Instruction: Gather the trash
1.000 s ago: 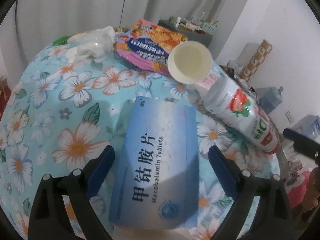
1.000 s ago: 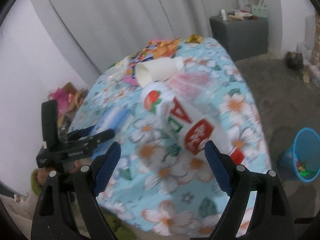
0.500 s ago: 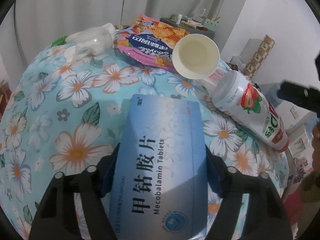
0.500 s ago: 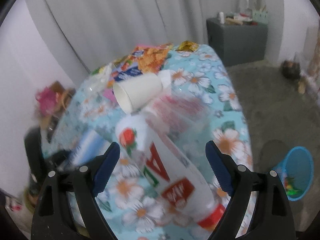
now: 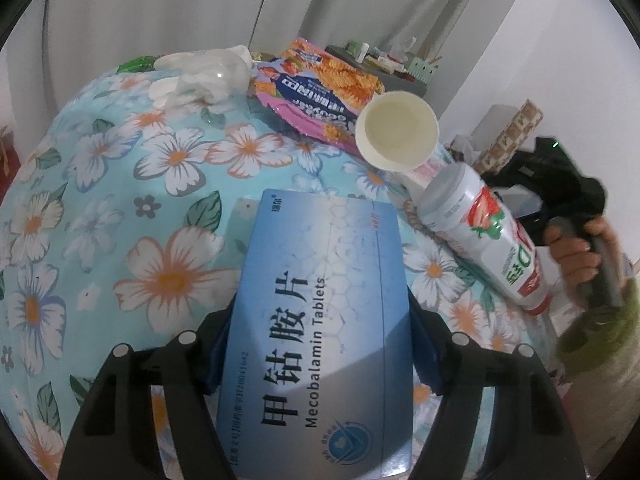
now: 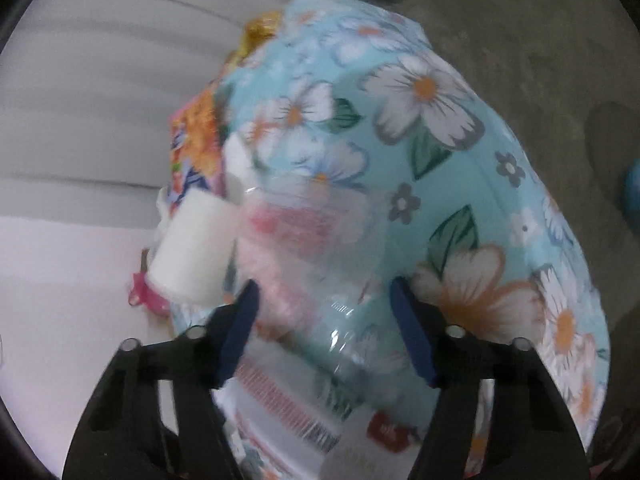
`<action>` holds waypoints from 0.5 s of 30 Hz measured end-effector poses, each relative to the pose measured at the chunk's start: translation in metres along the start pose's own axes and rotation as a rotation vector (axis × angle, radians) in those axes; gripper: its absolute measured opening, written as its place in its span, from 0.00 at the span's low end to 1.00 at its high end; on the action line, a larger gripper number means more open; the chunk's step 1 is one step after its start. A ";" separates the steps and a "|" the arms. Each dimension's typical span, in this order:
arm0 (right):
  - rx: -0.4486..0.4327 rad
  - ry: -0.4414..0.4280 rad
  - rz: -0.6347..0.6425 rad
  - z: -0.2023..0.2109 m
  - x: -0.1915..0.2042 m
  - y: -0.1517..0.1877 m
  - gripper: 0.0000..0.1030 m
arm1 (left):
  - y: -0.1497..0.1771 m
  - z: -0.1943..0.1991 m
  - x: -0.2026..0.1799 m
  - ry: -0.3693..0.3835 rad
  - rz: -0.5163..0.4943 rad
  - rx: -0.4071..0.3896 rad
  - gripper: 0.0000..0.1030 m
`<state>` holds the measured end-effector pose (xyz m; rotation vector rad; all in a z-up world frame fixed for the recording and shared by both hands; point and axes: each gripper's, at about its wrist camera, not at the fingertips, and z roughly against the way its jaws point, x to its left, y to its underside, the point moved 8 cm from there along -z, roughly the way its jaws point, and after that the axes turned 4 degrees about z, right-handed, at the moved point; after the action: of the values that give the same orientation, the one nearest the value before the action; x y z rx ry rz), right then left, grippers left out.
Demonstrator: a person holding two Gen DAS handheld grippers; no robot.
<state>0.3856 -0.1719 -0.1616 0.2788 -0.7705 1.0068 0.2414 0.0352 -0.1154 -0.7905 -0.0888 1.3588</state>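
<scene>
My left gripper point(image 5: 316, 344) is shut on a blue Mecobalamin tablet box point(image 5: 320, 320) just above the floral table cover point(image 5: 120, 200). Beyond it lie a paper cup point(image 5: 396, 136) on its side, a white strawberry drink bottle point(image 5: 484, 236), a pink snack bag point(image 5: 316, 88) and crumpled white tissue point(image 5: 204, 72). My right gripper point(image 6: 324, 332) is open over the bottle point(image 6: 288, 404) and a clear pink-printed plastic wrapper point(image 6: 304, 248), with the paper cup point(image 6: 192, 252) to its left. The right wrist view is blurred.
A grey cabinet with small items point(image 5: 384, 64) stands behind the table by the curtain. The other handheld gripper and hand point(image 5: 576, 240) show at the table's right edge. A blue bin's edge point(image 6: 632, 188) sits on the floor to the right.
My left gripper closed on the tablet box and lifted it slightly. My right gripper swung in low over the bottle and wrapper, its jaws narrowing.
</scene>
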 end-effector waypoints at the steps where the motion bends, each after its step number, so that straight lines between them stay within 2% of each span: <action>1: -0.014 0.006 0.004 0.001 0.000 -0.002 0.45 | -0.001 0.002 0.000 0.002 0.002 -0.007 0.68; 3: -0.023 0.004 -0.008 0.000 -0.001 -0.002 0.23 | -0.001 0.005 0.001 0.002 0.005 -0.019 0.68; 4: -0.026 -0.005 -0.014 0.001 -0.002 -0.002 0.21 | -0.002 0.006 0.000 0.004 0.005 -0.024 0.68; 5: -0.038 -0.010 -0.013 0.002 -0.001 -0.002 0.15 | -0.002 0.007 0.000 0.004 0.006 -0.027 0.68; 10: -0.165 0.019 0.102 0.032 0.017 0.001 0.03 | -0.004 0.016 -0.002 0.009 0.008 -0.047 0.68; 15: -0.322 0.105 0.237 0.071 0.041 0.002 0.02 | -0.009 0.032 -0.010 0.013 -0.002 -0.090 0.67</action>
<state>0.3647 -0.1826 -0.0829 -0.1461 -0.8691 1.0911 0.2305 0.0409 -0.0824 -0.8741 -0.1410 1.3545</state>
